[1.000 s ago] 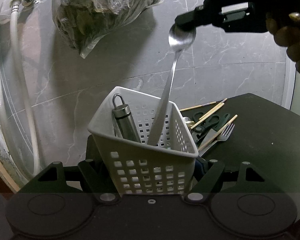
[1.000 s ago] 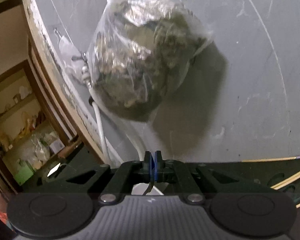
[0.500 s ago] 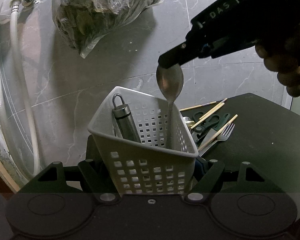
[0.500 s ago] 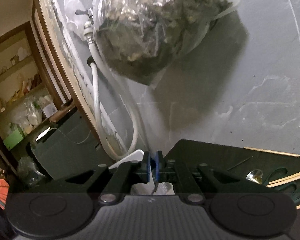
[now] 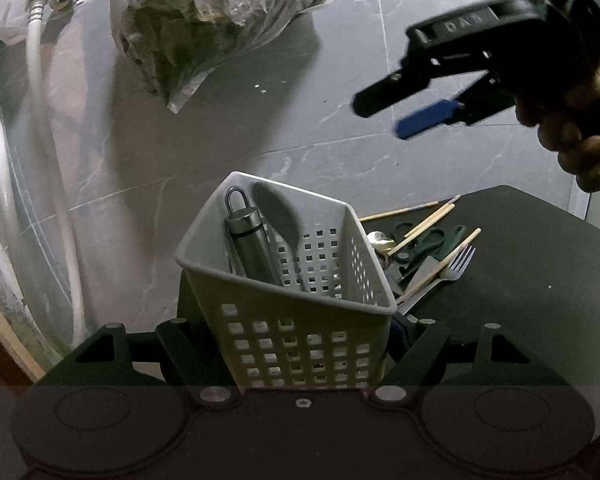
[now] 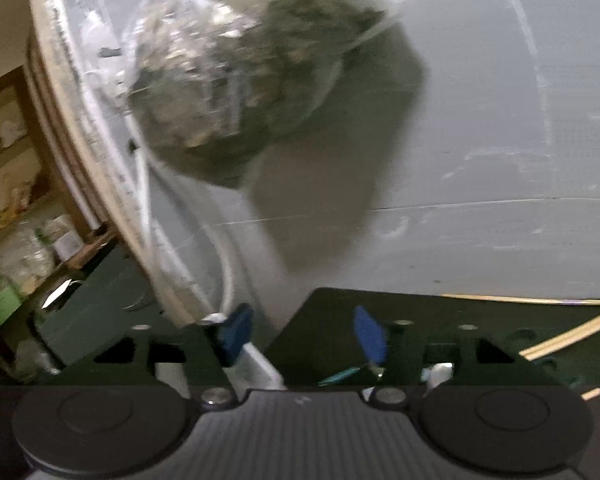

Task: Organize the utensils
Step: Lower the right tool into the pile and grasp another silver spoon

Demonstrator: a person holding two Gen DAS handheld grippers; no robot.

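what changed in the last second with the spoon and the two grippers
The right gripper let go of the spoon: its jaws, shut on the bowl a second ago, now stand open and have lifted away to the right. The spoon dropped into the white basket beside the metal cylinder. The left gripper still clamps the basket; the utensil pile is unchanged.
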